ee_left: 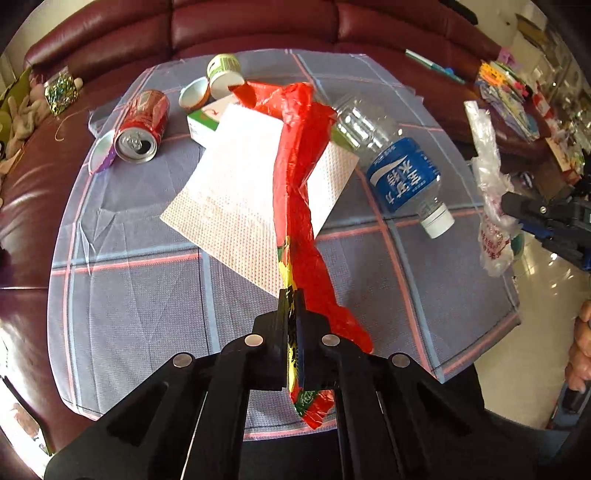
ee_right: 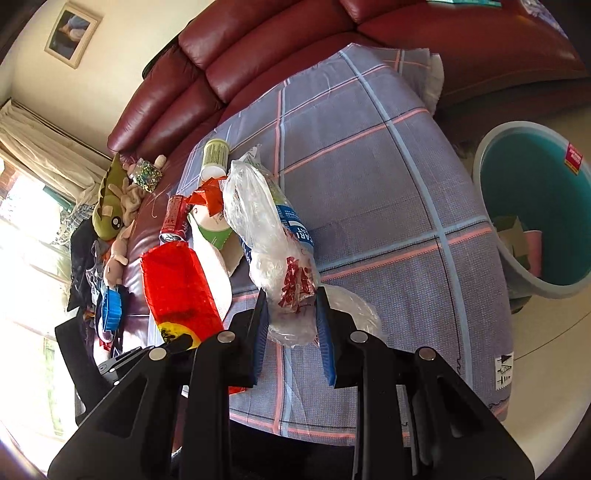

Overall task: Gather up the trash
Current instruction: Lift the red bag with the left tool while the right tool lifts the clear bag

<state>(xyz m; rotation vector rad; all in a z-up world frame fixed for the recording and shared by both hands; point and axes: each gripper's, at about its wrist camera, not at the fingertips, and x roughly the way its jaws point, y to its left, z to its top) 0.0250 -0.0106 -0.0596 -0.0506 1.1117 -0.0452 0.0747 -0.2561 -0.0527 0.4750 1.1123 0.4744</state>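
My left gripper (ee_left: 292, 295) is shut on a red plastic wrapper (ee_left: 299, 177) and holds it above the checked tablecloth (ee_left: 147, 295); the wrapper also shows in the right wrist view (ee_right: 177, 284). My right gripper (ee_right: 290, 299) is shut on a clear plastic bag with red print (ee_right: 273, 243), which also shows in the left wrist view (ee_left: 493, 206), held beyond the table's right edge. On the table lie a white paper towel (ee_left: 236, 192), an empty water bottle with a blue label (ee_left: 391, 155), a red can (ee_left: 142, 125), a small box (ee_left: 203, 122) and paper cups (ee_left: 223, 74).
A teal bin (ee_right: 535, 206) with some trash in it stands on the floor to the right of the table. A dark red leather sofa (ee_left: 258, 26) wraps around the table's far and left sides, with soft toys (ee_right: 110, 206) on it. Clutter (ee_left: 517, 92) lies at the far right.
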